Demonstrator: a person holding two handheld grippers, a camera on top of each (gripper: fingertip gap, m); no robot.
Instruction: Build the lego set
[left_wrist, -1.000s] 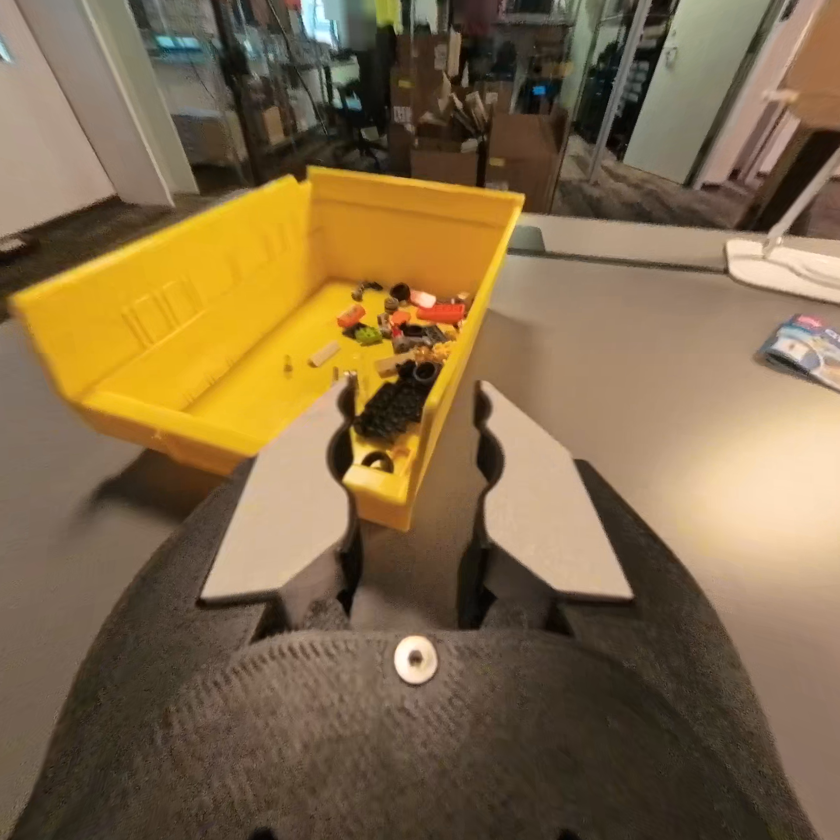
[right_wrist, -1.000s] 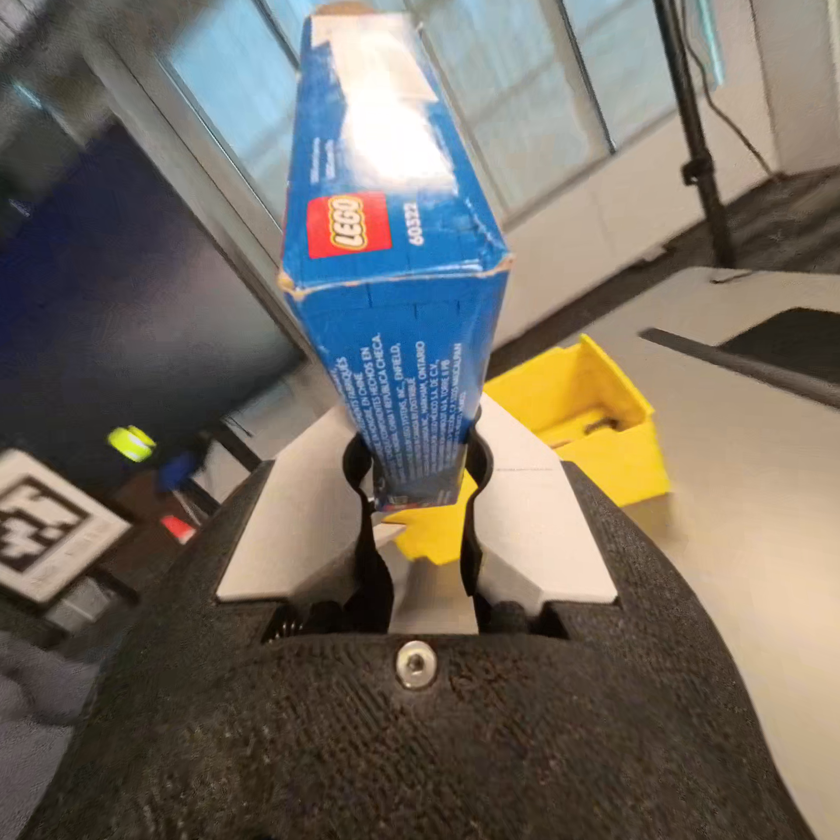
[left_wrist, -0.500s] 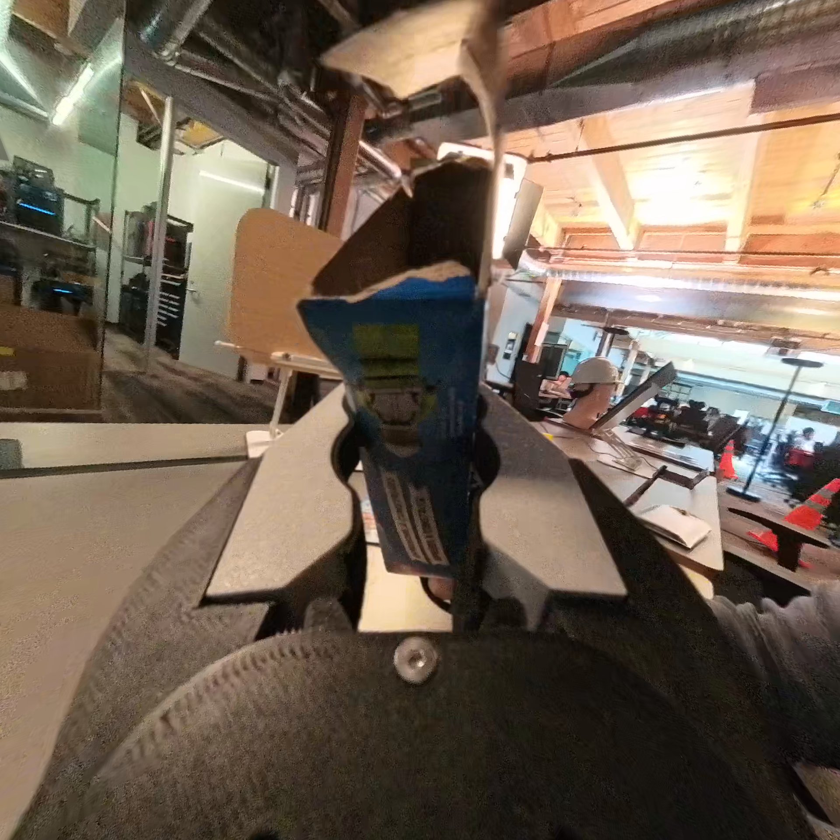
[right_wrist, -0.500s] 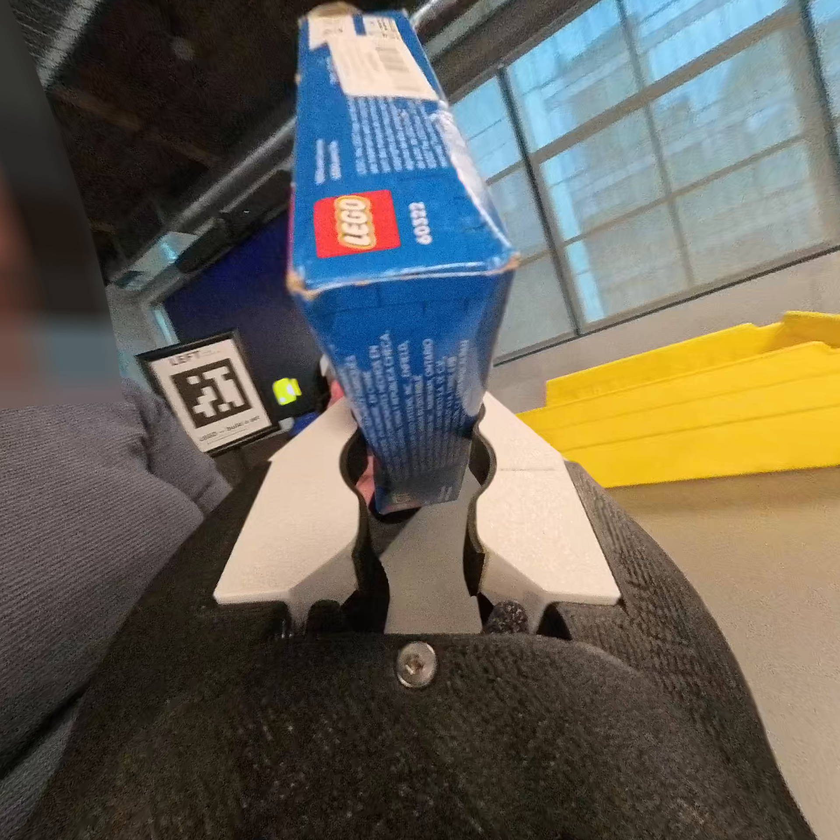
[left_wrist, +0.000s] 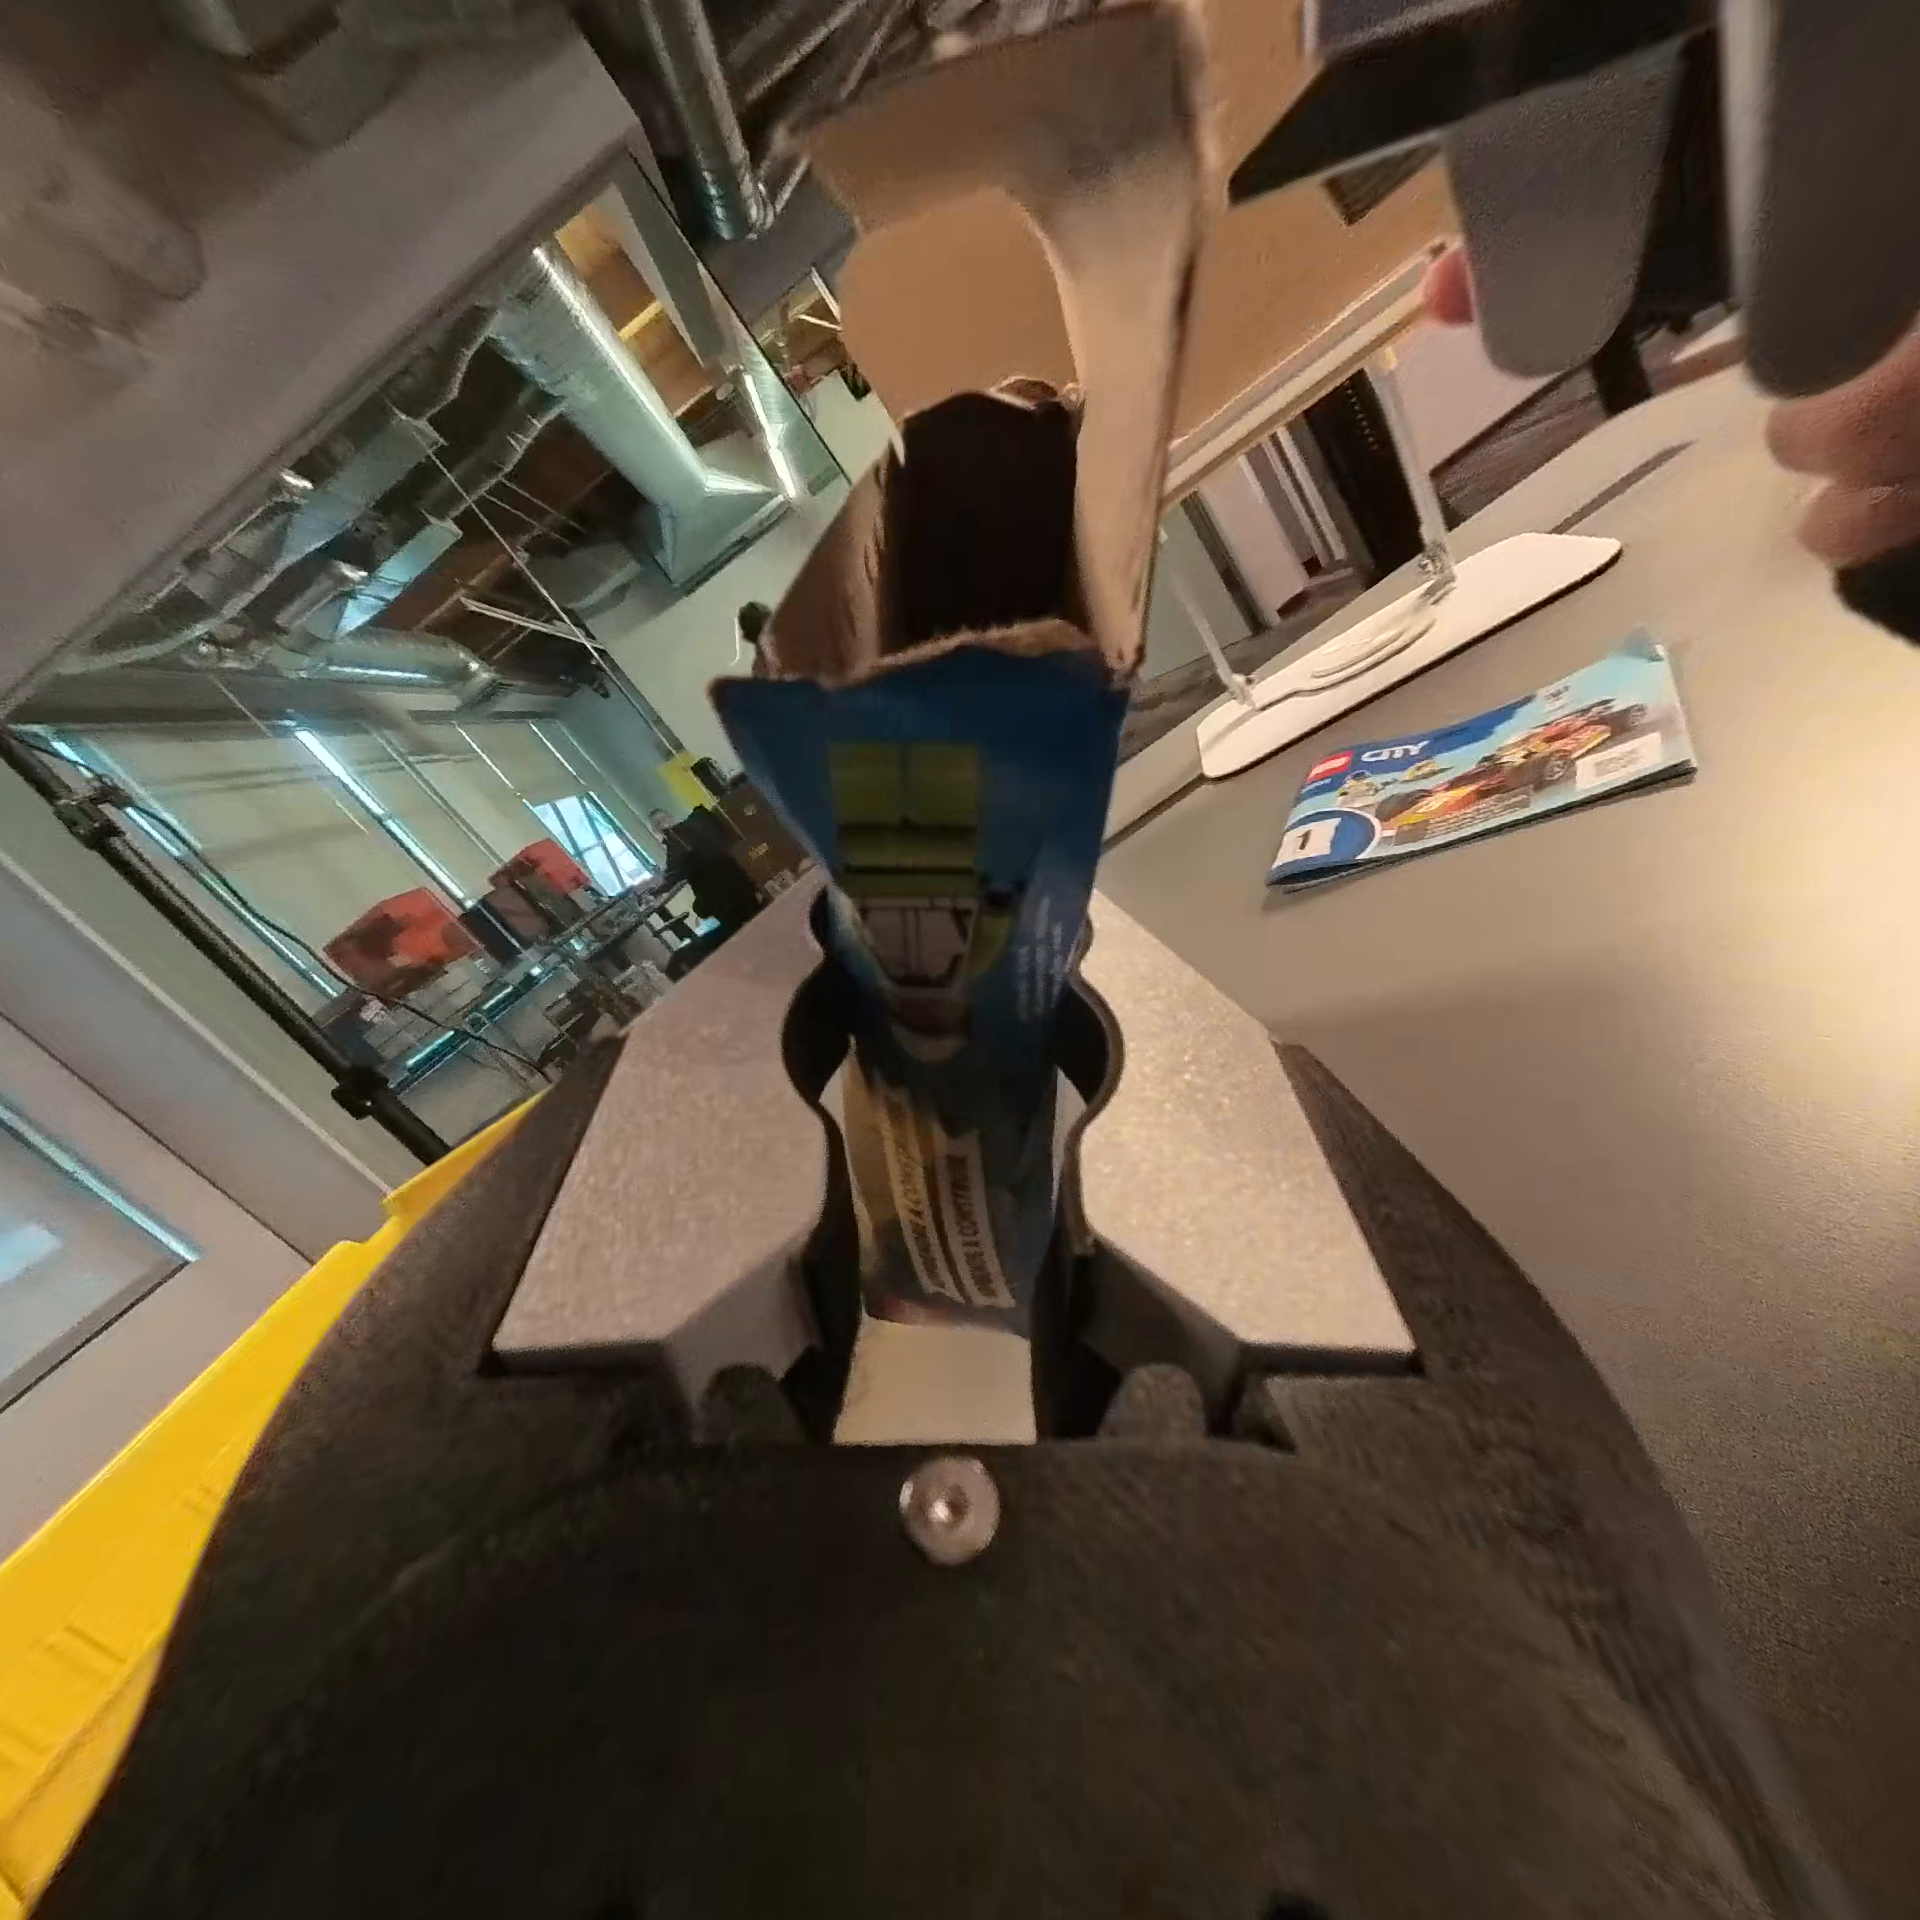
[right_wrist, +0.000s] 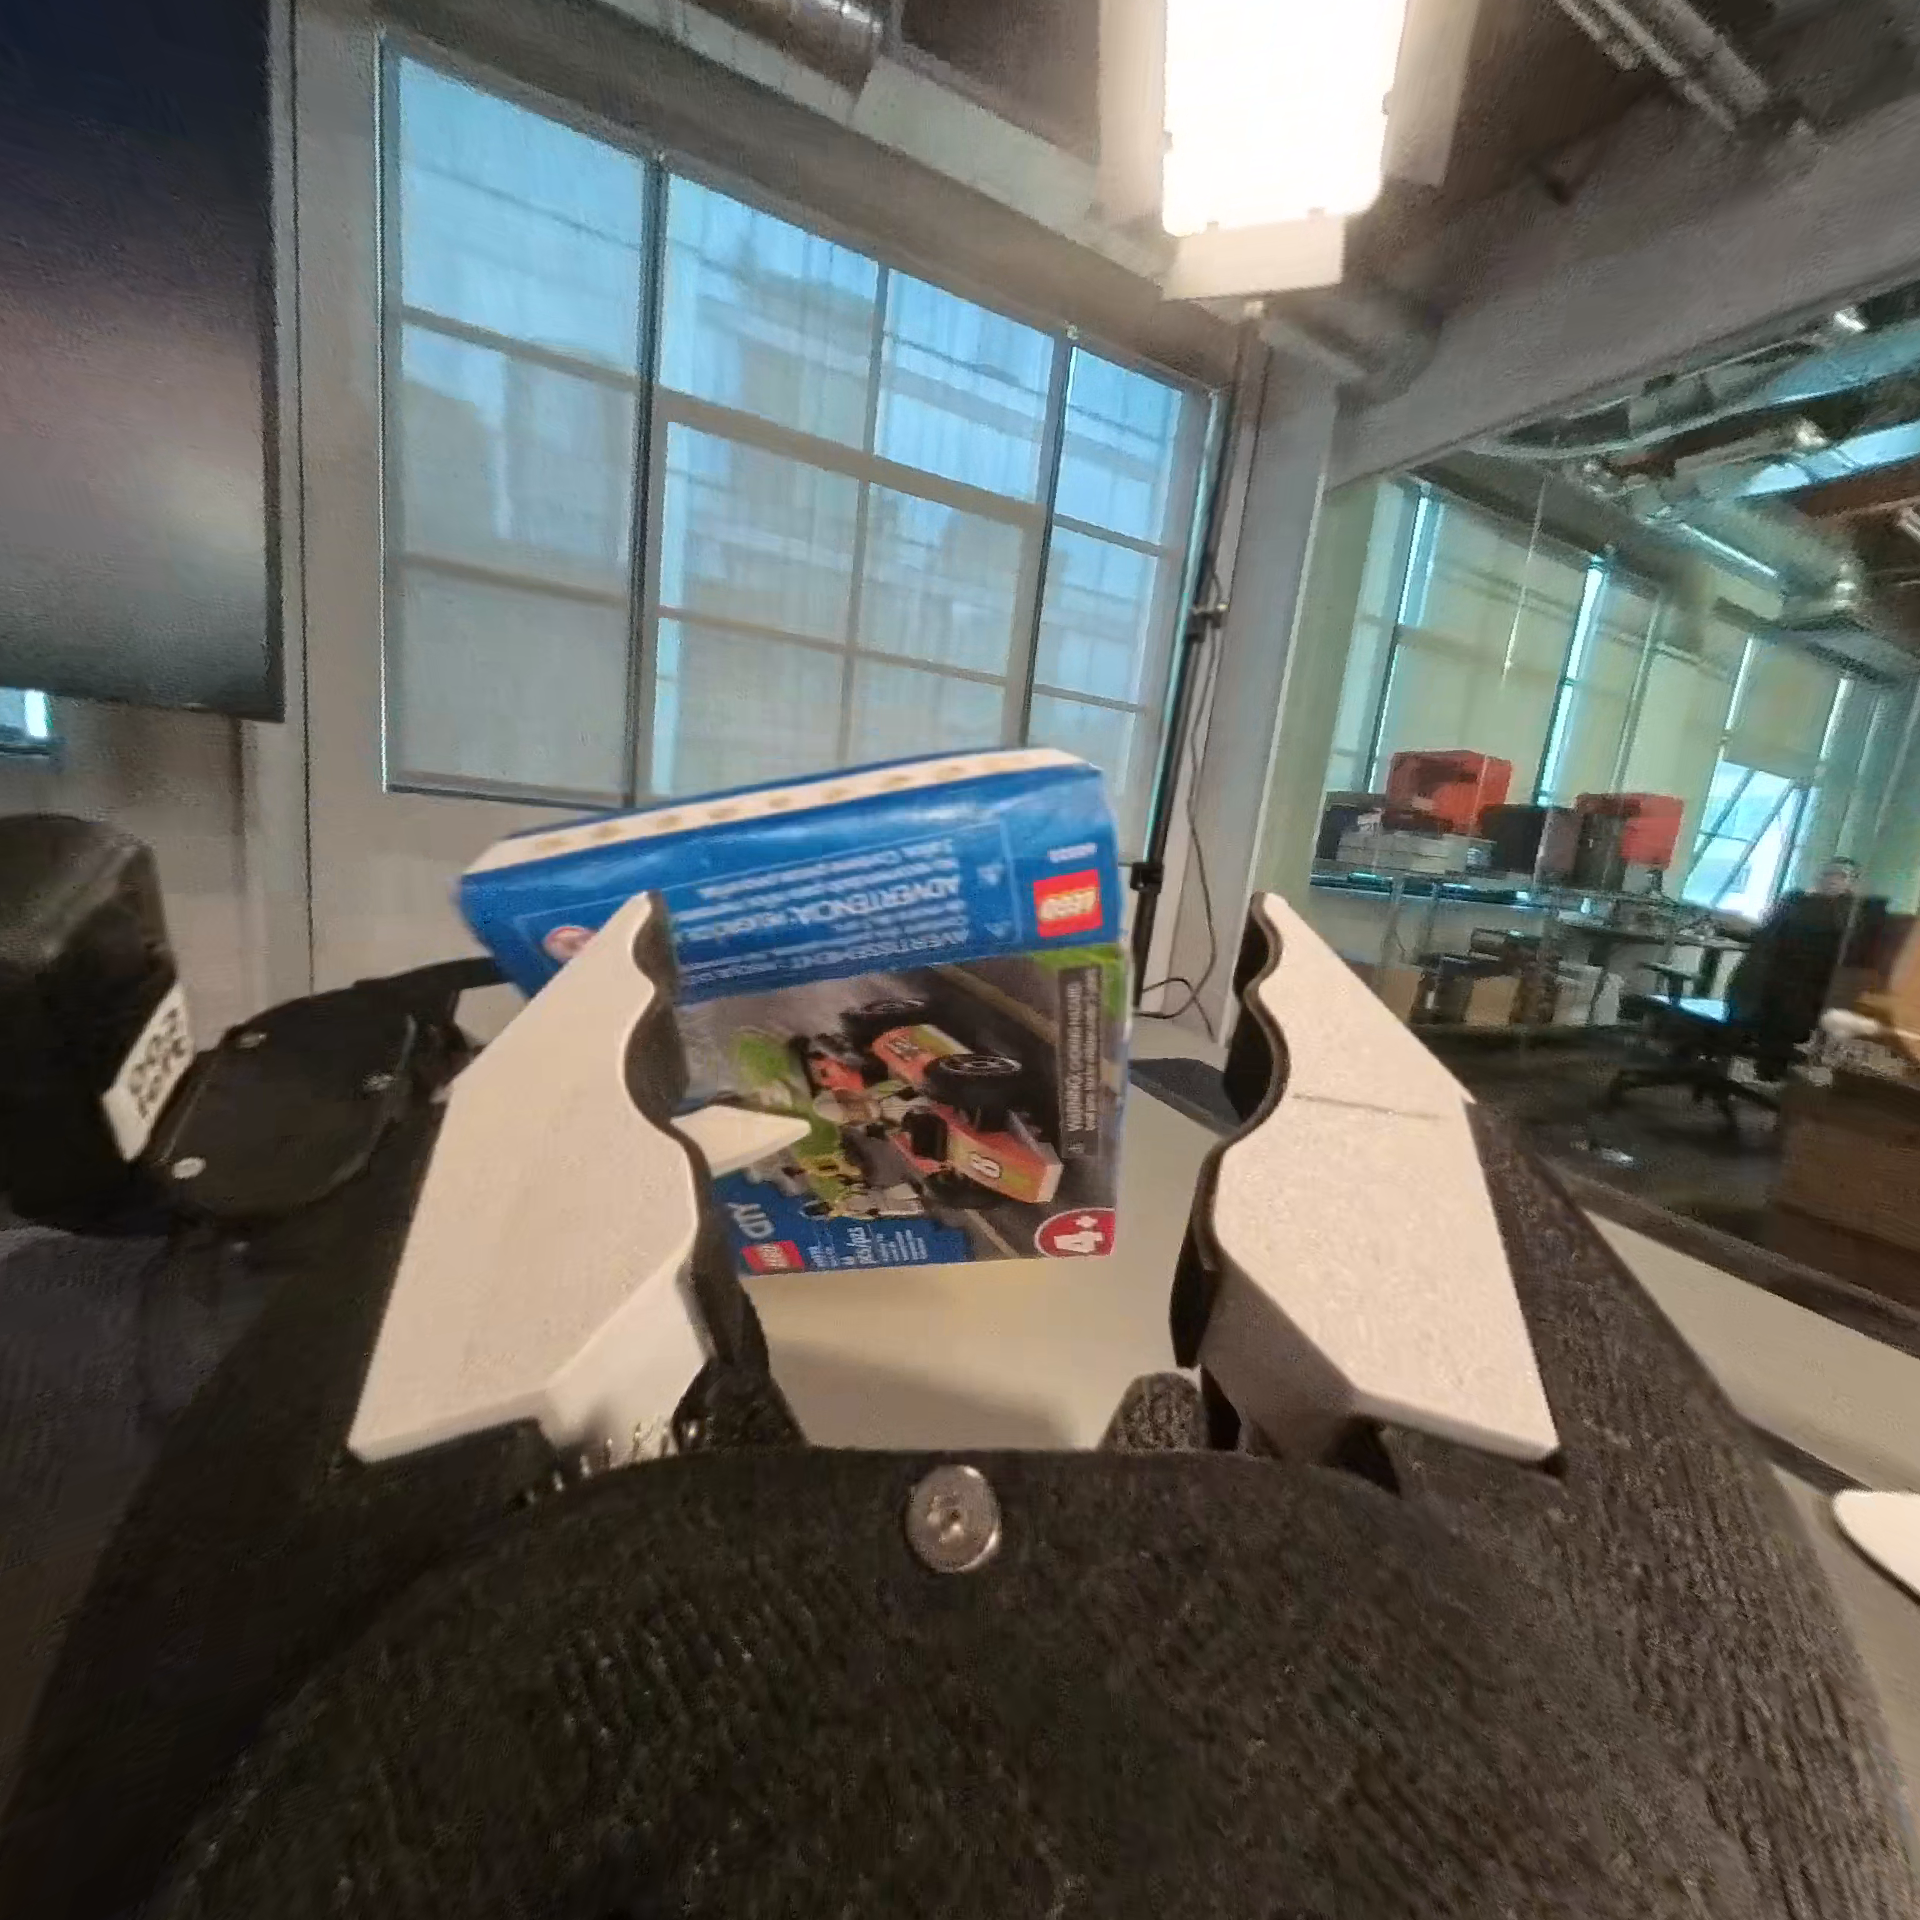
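Daylight pours through the big windows (right_wrist: 790, 499), a ceiling lamp (right_wrist: 1268, 114) blows out to white glare. Wide-angle bending at every edge; top-right corner of the left wrist view smeared, probably motion blur.

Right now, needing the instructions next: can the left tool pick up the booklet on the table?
Probably not: the left tool is shut on the blue box. The booklet lies uncovered on the table; the open right tool looks freer.

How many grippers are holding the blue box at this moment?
1. The left gripper is shut on the blue box. The right gripper is open, with the box ahead of it.
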